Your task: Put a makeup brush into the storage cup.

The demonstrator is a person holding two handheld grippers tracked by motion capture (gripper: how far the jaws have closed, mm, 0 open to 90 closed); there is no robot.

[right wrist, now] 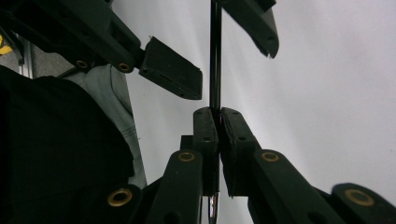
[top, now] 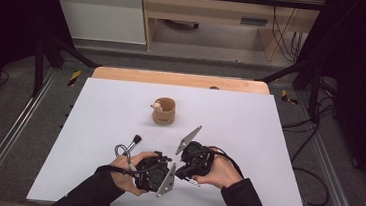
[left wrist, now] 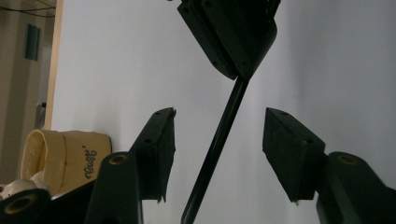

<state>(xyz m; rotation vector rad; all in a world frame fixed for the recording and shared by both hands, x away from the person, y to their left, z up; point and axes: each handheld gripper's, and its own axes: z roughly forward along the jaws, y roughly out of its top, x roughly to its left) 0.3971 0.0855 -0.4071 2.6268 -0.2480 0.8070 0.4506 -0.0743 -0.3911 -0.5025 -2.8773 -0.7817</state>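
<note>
My right gripper (right wrist: 218,126) is shut on a thin black rod (right wrist: 215,60) with a silver end, low over the white table near its front edge. The rod runs from its tips (left wrist: 240,70) down between the two pads (left wrist: 159,144) of my left gripper (left wrist: 219,149). Those jaws stand apart, with a gap on each side of the rod (left wrist: 219,140). In the high view both grippers, left (top: 167,171) and right (top: 181,174), face each other closely, each held in a hand with a dark sleeve.
A tan cup (top: 164,110) with a small pale figure at its rim stands at the table's middle, also seen in the left gripper view (left wrist: 70,156). A small black-headed brush (top: 136,139) lies just beyond the left hand. The white tabletop (top: 248,139) stretches around them.
</note>
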